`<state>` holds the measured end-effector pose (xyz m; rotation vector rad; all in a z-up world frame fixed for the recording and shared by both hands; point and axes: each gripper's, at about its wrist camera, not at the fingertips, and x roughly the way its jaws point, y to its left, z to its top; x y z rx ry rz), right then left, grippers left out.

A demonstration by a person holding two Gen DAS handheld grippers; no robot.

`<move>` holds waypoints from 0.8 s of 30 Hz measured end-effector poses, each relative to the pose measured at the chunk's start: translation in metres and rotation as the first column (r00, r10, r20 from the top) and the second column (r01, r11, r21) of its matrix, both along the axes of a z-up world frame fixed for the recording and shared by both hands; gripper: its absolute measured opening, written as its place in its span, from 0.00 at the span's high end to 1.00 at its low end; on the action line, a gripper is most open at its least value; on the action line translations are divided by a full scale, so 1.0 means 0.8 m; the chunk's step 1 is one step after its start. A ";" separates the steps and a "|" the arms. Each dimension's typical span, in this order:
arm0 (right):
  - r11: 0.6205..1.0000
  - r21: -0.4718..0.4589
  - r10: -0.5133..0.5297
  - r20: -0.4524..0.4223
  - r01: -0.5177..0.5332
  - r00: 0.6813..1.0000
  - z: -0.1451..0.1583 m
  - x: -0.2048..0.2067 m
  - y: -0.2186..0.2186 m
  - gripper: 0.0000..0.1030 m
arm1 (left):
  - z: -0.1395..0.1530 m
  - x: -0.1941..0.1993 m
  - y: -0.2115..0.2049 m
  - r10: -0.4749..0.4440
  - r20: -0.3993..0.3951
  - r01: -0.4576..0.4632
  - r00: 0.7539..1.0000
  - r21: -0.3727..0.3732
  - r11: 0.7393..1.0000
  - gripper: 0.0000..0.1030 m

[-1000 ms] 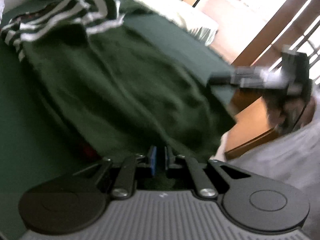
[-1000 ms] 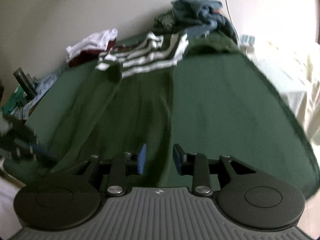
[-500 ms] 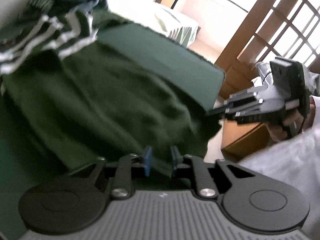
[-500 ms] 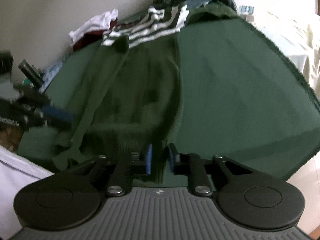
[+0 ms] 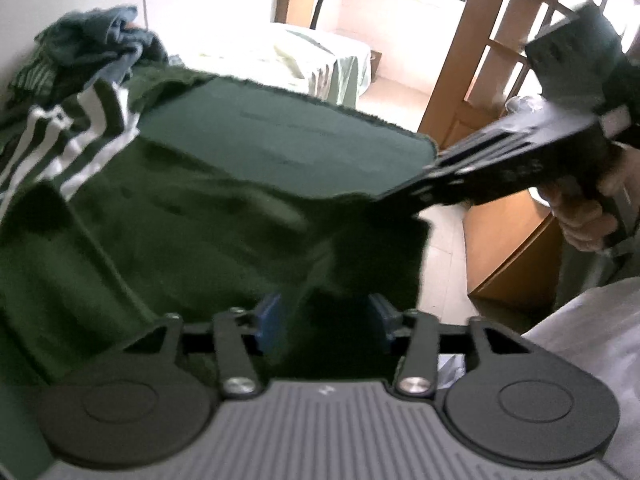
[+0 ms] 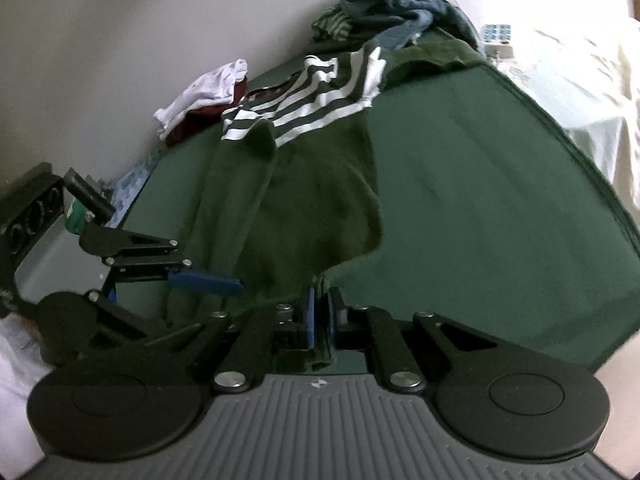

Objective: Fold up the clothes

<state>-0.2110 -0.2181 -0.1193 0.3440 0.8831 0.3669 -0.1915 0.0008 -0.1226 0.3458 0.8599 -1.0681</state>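
Observation:
A dark green sweater (image 6: 312, 200) with a white-striped upper part (image 6: 320, 96) lies lengthwise on the green-covered table (image 6: 480, 200). My right gripper (image 6: 321, 316) is shut on the sweater's near hem, with the cloth pinched between its blue pads. In the left wrist view the right gripper (image 5: 400, 196) holds that hem corner raised above the table edge. My left gripper (image 5: 326, 320) stands wide open, and sweater (image 5: 180, 220) cloth hangs loosely between its fingers without being clamped. In the right wrist view one blue finger (image 6: 204, 279) of the left gripper lies at the sweater's left hem.
A pile of blue and green clothes (image 6: 392, 4) sits at the table's far end, with white and maroon garments (image 6: 208, 92) by the wall. A remote control (image 6: 496, 36) lies near a pale bed (image 6: 580, 80). A wooden door (image 5: 472, 60) stands to the right.
The right gripper closed on the sweater's hem and lifted it. The left gripper, nearly shut before, opened wide. Both views pulled back toward the near table edge.

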 end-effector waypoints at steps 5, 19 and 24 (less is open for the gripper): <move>0.997 0.052 0.057 0.001 -0.057 0.998 0.008 0.042 0.001 0.93 | 0.012 -0.009 -0.019 0.025 0.060 -0.024 0.998 -0.019 1.000 0.24; 0.923 0.186 0.343 -0.005 -0.337 0.939 0.011 0.136 -0.069 0.85 | 0.005 -0.022 -0.055 0.435 0.008 -0.435 0.900 -0.009 0.900 0.96; 0.979 0.199 -0.031 -0.041 0.038 0.999 -0.001 0.225 -0.176 0.82 | 0.005 -0.032 -0.053 0.589 -0.059 -0.590 0.806 -0.018 0.807 0.96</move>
